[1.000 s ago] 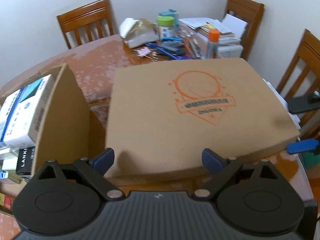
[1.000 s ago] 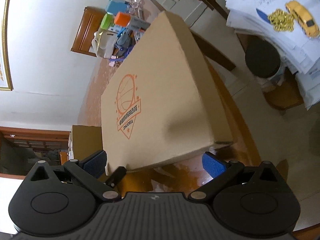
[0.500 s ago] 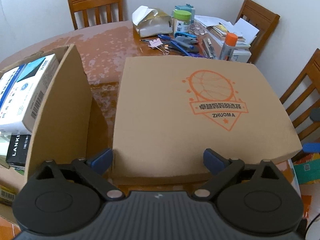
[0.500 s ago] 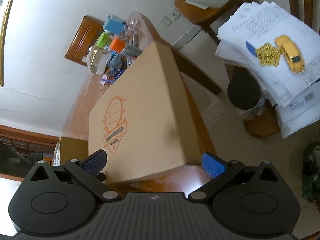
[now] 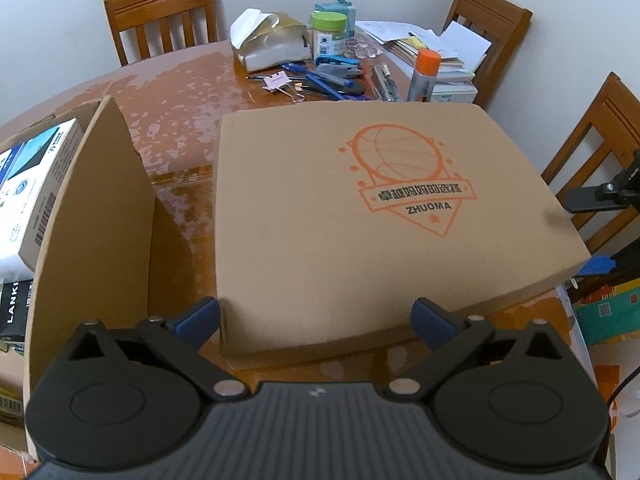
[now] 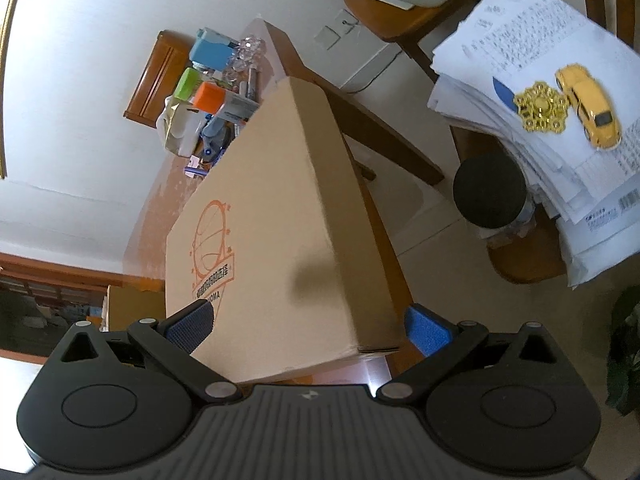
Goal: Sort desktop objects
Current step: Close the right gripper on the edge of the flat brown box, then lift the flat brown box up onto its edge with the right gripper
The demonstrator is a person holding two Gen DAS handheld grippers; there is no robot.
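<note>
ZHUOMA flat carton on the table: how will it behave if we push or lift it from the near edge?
The flat carton looks like stiff corrugated board, so it should hold shape. It lies flat and wide, so it probably slides rather than tips on the glossy table. Lifted by one edge, it would likely pivot and sag away; weight unknown.

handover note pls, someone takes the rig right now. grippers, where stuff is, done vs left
Left gripper: jaws opening, wide apart at the near edge of the flat ZHUOMA cardboard box, not pressing it.
Right gripper: open, at the box's near right corner, nothing held.
The box lies closed on the wooden table. Open carton to its left already holds packaged boxes.
Loose items sit behind the box: pens, pink binder clip, stapler, orange-capped tube, green-lidded jar, paper stack.
Done: cannot tell beyond the carton's contents.
Left: the loose pile still unsorted.
</note>
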